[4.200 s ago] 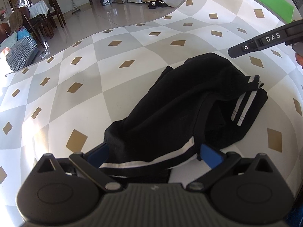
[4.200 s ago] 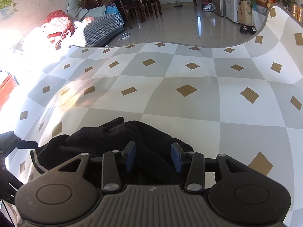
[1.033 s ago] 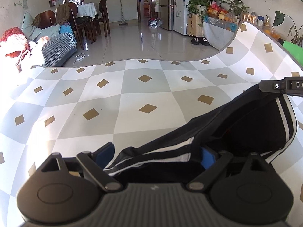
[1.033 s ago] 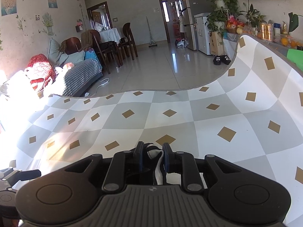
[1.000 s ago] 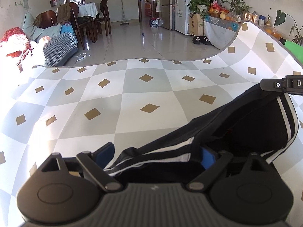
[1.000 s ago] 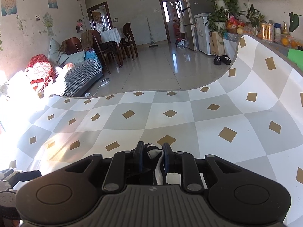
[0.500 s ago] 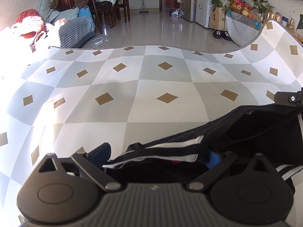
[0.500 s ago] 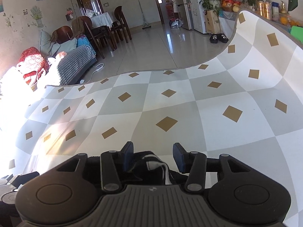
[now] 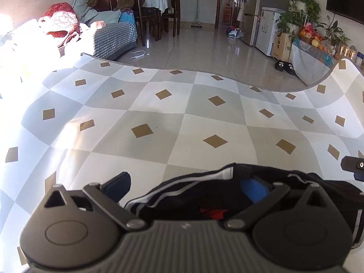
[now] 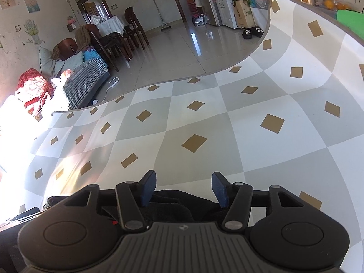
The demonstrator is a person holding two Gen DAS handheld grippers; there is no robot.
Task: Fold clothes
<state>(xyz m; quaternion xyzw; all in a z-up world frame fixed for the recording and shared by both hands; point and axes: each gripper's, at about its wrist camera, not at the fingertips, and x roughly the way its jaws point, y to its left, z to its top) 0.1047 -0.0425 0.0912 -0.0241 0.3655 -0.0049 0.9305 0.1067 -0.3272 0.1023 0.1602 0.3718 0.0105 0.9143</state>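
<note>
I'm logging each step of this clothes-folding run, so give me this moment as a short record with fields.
garment: black garment with white stripes, bunched on the near part of the mat
surface: checked mat with tan diamonds
left gripper: jaws opening, wide apart, cloth lying between them, not pinched
right gripper: jaws opening, dark cloth below and between them, pads clear of it
far part of mat: bare

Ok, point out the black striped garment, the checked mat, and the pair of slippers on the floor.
black striped garment [image 9: 182, 195]: left wrist view, on its white-striped edge.
checked mat [image 9: 173, 122]: left wrist view, on a bare grey square.
slippers [image 10: 250, 32]: right wrist view, on the pair beyond the mat's far edge.
</note>
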